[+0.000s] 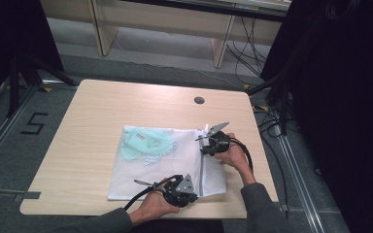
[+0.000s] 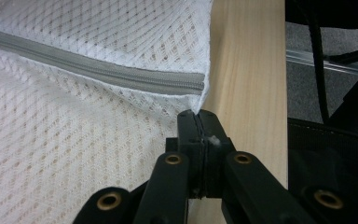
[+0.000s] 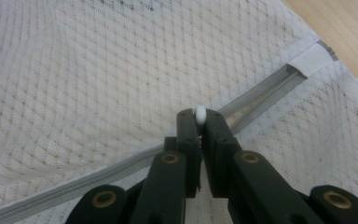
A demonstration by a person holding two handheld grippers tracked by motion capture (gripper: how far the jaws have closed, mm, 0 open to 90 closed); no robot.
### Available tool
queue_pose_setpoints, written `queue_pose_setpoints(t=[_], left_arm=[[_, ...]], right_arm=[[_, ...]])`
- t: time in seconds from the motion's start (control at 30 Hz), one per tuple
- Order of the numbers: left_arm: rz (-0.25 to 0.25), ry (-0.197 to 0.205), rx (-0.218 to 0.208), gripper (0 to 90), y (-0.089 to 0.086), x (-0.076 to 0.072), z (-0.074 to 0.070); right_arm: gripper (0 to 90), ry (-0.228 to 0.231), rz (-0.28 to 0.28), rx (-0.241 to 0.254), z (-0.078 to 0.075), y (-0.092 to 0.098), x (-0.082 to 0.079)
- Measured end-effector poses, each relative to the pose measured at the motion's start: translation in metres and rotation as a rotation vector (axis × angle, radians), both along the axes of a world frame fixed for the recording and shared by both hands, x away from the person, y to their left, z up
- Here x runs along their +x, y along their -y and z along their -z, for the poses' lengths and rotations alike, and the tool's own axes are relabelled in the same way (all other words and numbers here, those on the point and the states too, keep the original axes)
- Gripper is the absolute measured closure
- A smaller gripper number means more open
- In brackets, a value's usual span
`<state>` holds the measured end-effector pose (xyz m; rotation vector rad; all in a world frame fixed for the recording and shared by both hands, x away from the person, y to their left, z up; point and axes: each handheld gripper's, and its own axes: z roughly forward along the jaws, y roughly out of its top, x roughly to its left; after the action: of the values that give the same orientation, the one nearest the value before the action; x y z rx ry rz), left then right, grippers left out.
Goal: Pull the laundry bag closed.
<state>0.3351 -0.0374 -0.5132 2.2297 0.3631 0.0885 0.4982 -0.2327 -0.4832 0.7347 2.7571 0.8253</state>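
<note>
A white mesh laundry bag (image 1: 167, 172) lies flat on the wooden table (image 1: 97, 111), with a pale green garment (image 1: 143, 143) inside its far left part. A grey zipper (image 1: 201, 170) runs along the bag's right side. My right gripper (image 1: 204, 144) (image 3: 199, 116) is shut on the small white zipper pull (image 3: 199, 113), near the zipper's far end. My left gripper (image 1: 193, 195) (image 2: 198, 117) is shut on the bag's mesh edge (image 2: 186, 105), just below the zipper's near end (image 2: 193, 85) at the bag's front right corner.
A round cable hole (image 1: 199, 100) sits near the table's far edge. The table's right edge (image 2: 249, 84) is close beside the bag's corner. Black cables (image 1: 272, 126) and a dark stand crowd the floor on the right. A "5" mark (image 1: 34, 123) is on the floor at left.
</note>
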Motion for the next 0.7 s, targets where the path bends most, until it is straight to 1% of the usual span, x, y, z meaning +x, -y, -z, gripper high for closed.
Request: queue_pose_setpoints(t=[0.03, 0.07, 0.1, 0.13, 0.17, 0.2, 0.23, 0.27, 0.3, 0.33, 0.43, 0.47, 0.5, 0.53, 0.57, 0.7], left_arm=[[0.000, -0.001, -0.001, 89.0, 0.000, 0.000, 0.000], [-0.001, -0.001, -0.007, 89.0, 0.001, 0.000, 0.000], [0.000, 0.000, -0.004, 89.0, 0.001, 0.000, 0.000], [0.002, -0.001, 0.001, 89.0, 0.000, 0.000, 0.000], [0.002, -0.001, 0.001, 89.0, 0.000, 0.000, 0.000], [0.004, 0.000, 0.004, 89.0, 0.000, 0.000, 0.000], [0.008, 0.003, 0.011, 89.0, 0.000, 0.000, 0.000], [0.004, 0.002, 0.005, 89.0, 0.000, 0.000, 0.000], [0.005, 0.001, -0.001, 89.0, 0.001, 0.001, 0.000], [0.003, 0.003, -0.002, 89.0, 0.000, 0.001, 0.000], [0.000, 0.002, 0.002, 89.0, 0.000, 0.000, -0.001], [0.001, 0.000, 0.001, 89.0, 0.000, 0.000, -0.001], [0.003, 0.000, 0.002, 89.0, 0.000, 0.000, -0.002], [0.012, 0.013, 0.006, 89.0, 0.000, 0.001, -0.002], [0.006, 0.005, 0.004, 89.0, 0.000, 0.000, -0.002], [0.006, 0.013, 0.006, 89.0, 0.000, 0.000, -0.002]], right_arm=[[86.6, -0.002, 0.012, -0.001, 0.000, 0.000, 0.000], [86.6, -0.020, 0.019, 0.001, 0.000, 0.000, -0.001], [86.6, -0.020, 0.018, -0.007, -0.001, 0.000, 0.000], [86.6, -0.001, 0.010, -0.011, -0.001, 0.001, 0.002], [86.6, -0.001, 0.010, -0.011, -0.001, 0.001, 0.002], [86.6, -0.002, 0.018, 0.002, 0.001, 0.001, 0.003], [86.6, -0.009, 0.029, 0.003, 0.001, 0.001, 0.003], [86.6, -0.003, 0.029, 0.006, 0.001, 0.001, 0.003], [86.6, -0.003, 0.012, 0.003, 0.001, 0.001, 0.004], [86.6, -0.003, 0.021, 0.009, 0.001, 0.001, 0.005], [86.6, -0.007, 0.030, 0.007, 0.001, 0.002, 0.007], [86.6, 0.007, 0.016, -0.010, 0.000, 0.002, 0.009], [86.6, 0.010, 0.027, 0.003, 0.001, 0.001, 0.009], [86.6, 0.004, 0.030, -0.002, 0.000, 0.000, 0.009], [86.6, 0.012, 0.032, -0.005, -0.001, 0.000, 0.010], [86.6, 0.011, 0.036, -0.001, 0.000, 0.000, 0.012]])
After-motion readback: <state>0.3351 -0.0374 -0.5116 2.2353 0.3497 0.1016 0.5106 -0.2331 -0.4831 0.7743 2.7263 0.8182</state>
